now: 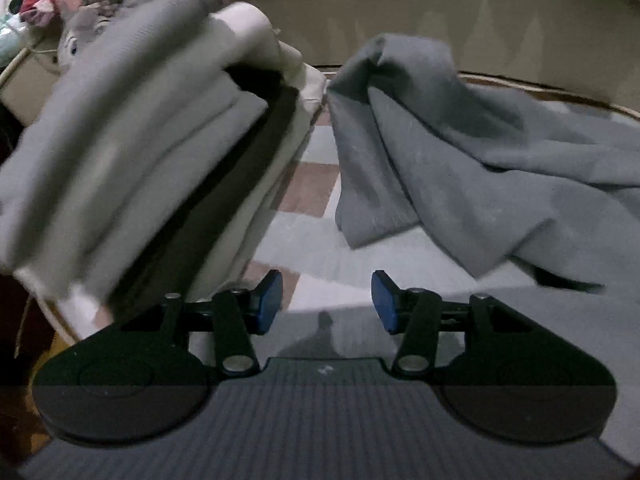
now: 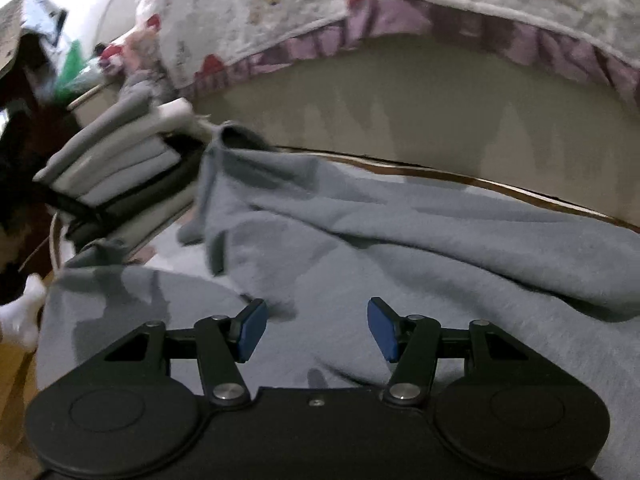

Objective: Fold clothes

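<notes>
Now, rumpled blue-grey garment sprawled just right of the folded stack.
Soft, limp, light by the look; best pinched along a hem. Left gripper and right gripper both gaping, holding nothing.

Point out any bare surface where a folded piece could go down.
One free patch: the checked cover between the folded stack and the loose grey garment, ahead of the open left gripper. Under the open right gripper, that garment covers everything.
</notes>
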A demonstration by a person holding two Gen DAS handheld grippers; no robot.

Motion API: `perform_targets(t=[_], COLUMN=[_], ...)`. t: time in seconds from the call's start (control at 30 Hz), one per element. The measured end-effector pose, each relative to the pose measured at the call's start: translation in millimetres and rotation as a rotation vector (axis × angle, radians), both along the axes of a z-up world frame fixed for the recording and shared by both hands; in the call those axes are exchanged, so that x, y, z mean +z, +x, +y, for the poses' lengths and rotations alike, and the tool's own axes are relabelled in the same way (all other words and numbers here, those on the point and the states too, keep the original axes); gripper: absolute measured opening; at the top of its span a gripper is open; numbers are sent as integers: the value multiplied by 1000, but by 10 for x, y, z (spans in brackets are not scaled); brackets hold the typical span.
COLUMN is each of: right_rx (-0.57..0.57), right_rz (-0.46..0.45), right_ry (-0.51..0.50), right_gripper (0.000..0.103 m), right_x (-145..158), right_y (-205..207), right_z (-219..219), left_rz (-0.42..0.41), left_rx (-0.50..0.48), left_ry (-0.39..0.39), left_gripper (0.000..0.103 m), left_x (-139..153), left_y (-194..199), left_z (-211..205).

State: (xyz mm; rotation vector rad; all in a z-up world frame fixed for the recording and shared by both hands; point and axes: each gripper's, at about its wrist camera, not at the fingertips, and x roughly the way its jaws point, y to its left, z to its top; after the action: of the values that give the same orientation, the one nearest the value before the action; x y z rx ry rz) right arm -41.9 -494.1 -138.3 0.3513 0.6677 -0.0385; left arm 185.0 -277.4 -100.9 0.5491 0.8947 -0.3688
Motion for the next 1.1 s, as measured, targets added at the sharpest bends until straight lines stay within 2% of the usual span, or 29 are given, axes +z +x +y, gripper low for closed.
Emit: perform_targets(t=[0.2,0.27,0.33,0.43,0.5,0.53,0.57,0.6,0.7,0.73,0.8,0.87,1.0,1.07,1.1], right_rx=[-42,-43,-49,-56,-69,-79,-89,-99,-116,-120,-79,-69,-97,-111,-118], right_rz=[53,65,71,83,91,95,98,102,117,122,165,201,207,209,211], right_ry=[6,12,12,11,7,13,18,24,33,38,66,64,73,78,80], right_gripper=[61,61,61,61,61,61,61,61,61,61,60,54,54,54,54], right_x=[-263,-316,-350,-396,-422,-440,-458,-476,-525,-538,-579,-575,-465,-411,-383], right_y=[163,206,238,284,309,313,316,320,310,294,286,285,226,197,182], right_z=[-224,-271,-316,-397,-471,-510,-550,-590,-676,-697,-733,-772,-911,-980,-1014], left_rz=[-56,-64,-52,-12,-1,-2,-1,0,-125,-202,-269,-325,-288,-314,-323], left_rx=[-54,-48,-44,-45,-9,14,25,35,-37,-53,4,90,199,169,163], left_ry=[-12,-32,-56,-92,-129,-160,-183,-204,-106,-86,-131,-193,86,277,329], left_gripper=[50,59,67,68,68,66,29,9,9,8,8,8,8,11,13], left_x=[-541,-625,-694,-803,-858,-872,-868,-862,-599,-367,108,604,411,16,-98], left_y=[359,472,561,678,738,763,773,783,649,582,522,464,449,439,407], left_z=[-228,-264,-304,-369,-380,-371,-366,-363,-504,-503,-303,-10,221,148,117])
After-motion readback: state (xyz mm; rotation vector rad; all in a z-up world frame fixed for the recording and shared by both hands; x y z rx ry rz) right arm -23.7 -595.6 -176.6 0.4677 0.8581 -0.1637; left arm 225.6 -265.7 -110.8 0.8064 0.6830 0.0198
